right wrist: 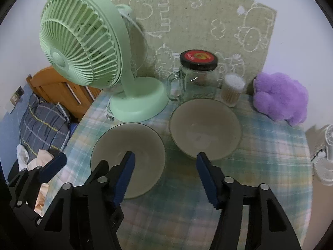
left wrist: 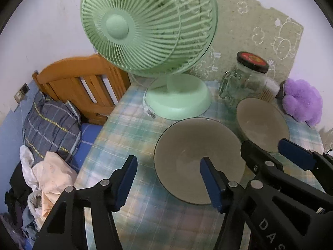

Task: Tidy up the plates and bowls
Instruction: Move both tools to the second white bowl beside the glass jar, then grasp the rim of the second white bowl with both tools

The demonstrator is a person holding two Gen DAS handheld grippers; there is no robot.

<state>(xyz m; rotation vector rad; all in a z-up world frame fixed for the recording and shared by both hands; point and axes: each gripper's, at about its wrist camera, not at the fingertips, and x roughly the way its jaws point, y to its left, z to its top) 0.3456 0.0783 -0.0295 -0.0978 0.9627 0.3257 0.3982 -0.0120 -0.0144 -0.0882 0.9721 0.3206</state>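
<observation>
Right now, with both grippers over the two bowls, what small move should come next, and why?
Probably lower the right gripper onto the near rim of the right bowl. Both bowls sit apart on the plaid cloth, unstacked; its jaws stand open, empty, just short of that rim. The left gripper hangs open over the left bowl.

Left tongs (left wrist: 167, 180): matte black moulded arms with triangular cut-outs, round silver pivot pins, flat dark-blue ribbed pads on both fingers. Right tongs (right wrist: 164, 176): same black frame, silver pins, blue pads; white letters "DA" on its arm in the left wrist view.
</observation>
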